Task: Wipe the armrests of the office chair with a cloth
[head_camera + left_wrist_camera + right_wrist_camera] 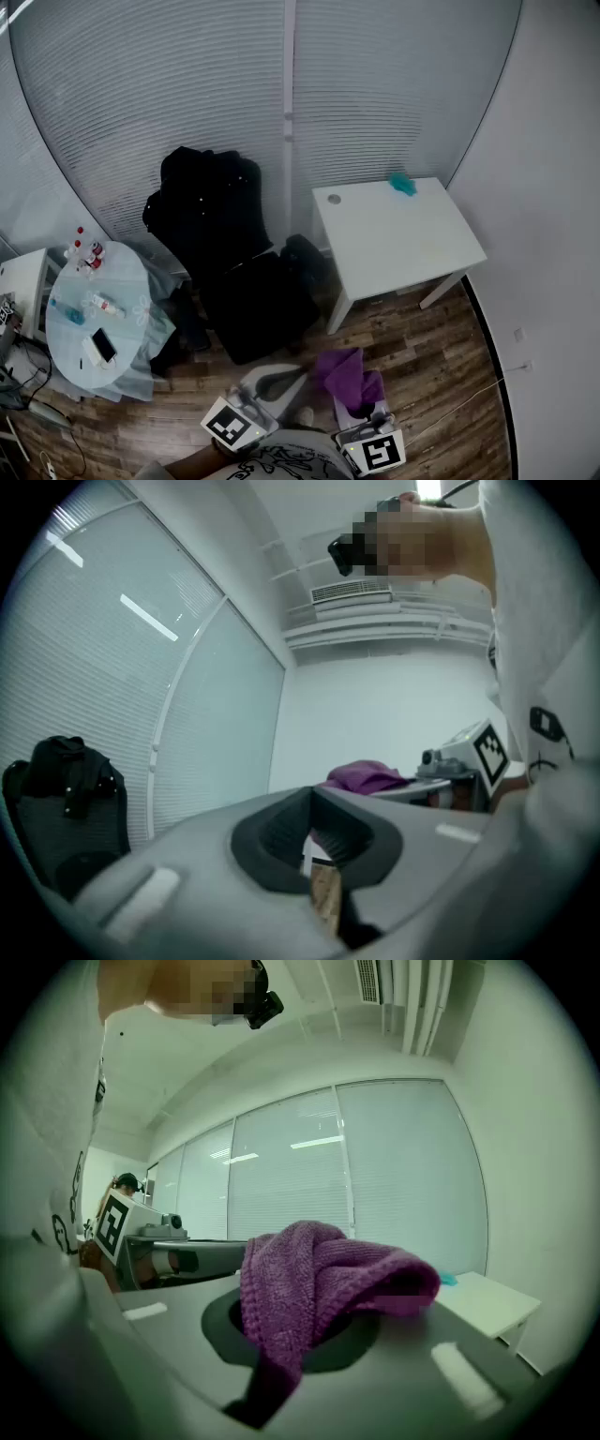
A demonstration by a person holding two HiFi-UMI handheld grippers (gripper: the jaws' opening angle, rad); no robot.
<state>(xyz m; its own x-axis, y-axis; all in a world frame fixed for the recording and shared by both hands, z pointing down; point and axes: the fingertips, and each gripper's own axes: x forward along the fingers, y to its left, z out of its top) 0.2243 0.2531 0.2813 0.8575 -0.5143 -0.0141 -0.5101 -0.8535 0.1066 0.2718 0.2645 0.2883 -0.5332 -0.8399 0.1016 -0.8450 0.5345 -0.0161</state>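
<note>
The purple cloth (309,1274) is clamped between the jaws of the right gripper (302,1327). The jaws of the left gripper (314,841) are closed together and nothing is held in them. The black office chair (253,300), with a black jacket (211,192) hung on its backrest, is seen ahead, apart from both grippers, beside a white desk (384,244).

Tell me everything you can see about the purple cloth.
The purple cloth looks like soft knitted fabric with a ribbed texture. It is bunched and folded, pinched between the jaws of the right gripper. One fold arches up over them and one end runs down between them. In the head view it hangs loosely above the wood floor, apart from the black office chair.
</note>
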